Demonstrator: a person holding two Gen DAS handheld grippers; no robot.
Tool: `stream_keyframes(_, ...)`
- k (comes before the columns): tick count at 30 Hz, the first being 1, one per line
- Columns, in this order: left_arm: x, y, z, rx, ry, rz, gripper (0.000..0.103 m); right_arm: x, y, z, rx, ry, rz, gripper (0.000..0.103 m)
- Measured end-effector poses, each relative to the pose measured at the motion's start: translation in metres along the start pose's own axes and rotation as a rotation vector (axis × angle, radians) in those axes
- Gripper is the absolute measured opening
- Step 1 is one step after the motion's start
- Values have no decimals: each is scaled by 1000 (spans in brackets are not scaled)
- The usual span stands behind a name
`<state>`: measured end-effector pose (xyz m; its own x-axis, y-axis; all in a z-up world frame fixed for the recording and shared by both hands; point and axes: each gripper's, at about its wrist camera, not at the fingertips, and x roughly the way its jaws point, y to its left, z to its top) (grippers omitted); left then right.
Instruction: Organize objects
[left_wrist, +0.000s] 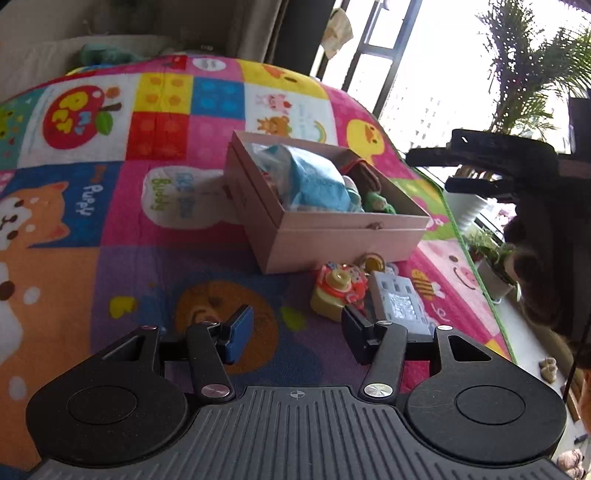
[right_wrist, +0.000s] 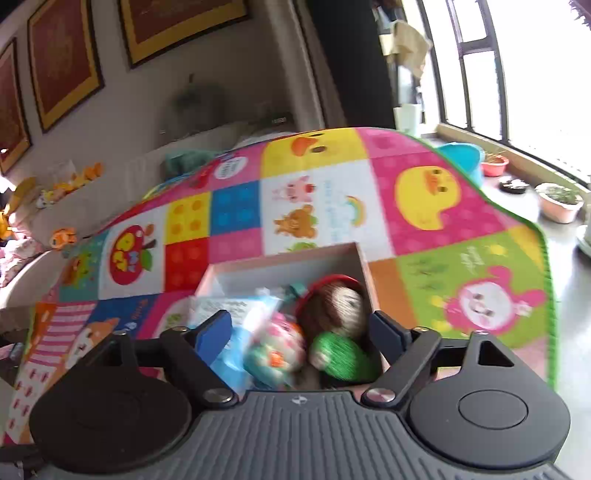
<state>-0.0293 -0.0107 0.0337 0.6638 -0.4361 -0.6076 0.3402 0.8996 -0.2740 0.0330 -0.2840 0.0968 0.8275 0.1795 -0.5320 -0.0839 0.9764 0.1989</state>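
A pink cardboard box (left_wrist: 332, 236) sits on the colourful play mat (left_wrist: 110, 221), holding a blue packet (left_wrist: 317, 181) and soft toys. In front of it lie a yellow toy camera (left_wrist: 334, 291) and a grey castle-shaped toy (left_wrist: 399, 301). My left gripper (left_wrist: 295, 328) is open and empty, low over the mat, just short of those toys. My right gripper (right_wrist: 301, 334) is open above the box (right_wrist: 284, 266), over a brown plush (right_wrist: 334, 308), a green plush (right_wrist: 341, 356) and a pink-green toy (right_wrist: 275, 350); it holds nothing. It shows as a dark shape in the left wrist view (left_wrist: 480, 162).
The mat edge (right_wrist: 543, 258) runs along a window sill with potted plants (right_wrist: 559, 201). A sofa with toys (right_wrist: 62, 199) stands at the far left. A tall palm plant (left_wrist: 532, 74) stands by the window.
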Motion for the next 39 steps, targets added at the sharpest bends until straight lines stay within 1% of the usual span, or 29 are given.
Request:
stream_keyframes(4,8,-20,1,24,14,-67,58,-22,-15,-29,-44,3,-85,85)
stream_keyframes(6,16,-37,3,42,24,-106,58,-30,-27,-45,-37,10,-124,89)
stream_keyframes(9,34,-63,8,74,47,-135,58,-37,-42,-66,-19,29,-165,89)
stream_keyframes(11,51,-80,10,100,70,-120,58,-41,-52,-77,8,37,-175,89)
stream_keyframes(16,99,-105,11,157,159,1,58,-52,-74,-87,87,32,-157,89)
stream_keyframes(17,103,-107,11,171,133,14,58,-53,-77,-88,99,30,-157,91)
stream_keyframes(19,109,-110,13,182,120,33,57,-54,-83,-91,119,29,-152,93)
stream_keyframes(20,111,-110,13,180,116,34,54,-54,-85,-92,127,31,-150,93)
stream_keyframes(22,108,-110,13,186,125,13,54,-51,-87,-95,135,40,-147,94)
stream_keyframes(24,98,-110,5,222,146,-39,54,-48,-86,-98,137,51,-142,94)
stream_keyframes(27,72,-105,-15,287,174,-108,54,-44,-80,-101,128,65,-135,96)
stream_keyframes(29,50,-97,-28,306,194,-134,54,-41,-74,-101,117,77,-122,97)
stream_keyframes(30,41,-90,-32,302,200,-134,54,-39,-70,-101,110,83,-114,97)
stream_keyframes(32,24,-71,-36,267,201,-92,54,-34,-59,-102,85,98,-97,97)
stream_keyframes(35,6,-32,-35,184,163,42,54,-27,-37,-102,30,117,-59,98)
stream_keyframes(37,-2,-3,-32,96,126,124,54,-22,-20,-102,-13,129,-31,98)
stream_keyframes(39,-3,17,-25,10,91,192,54,-15,0,-101,-72,137,4,97)
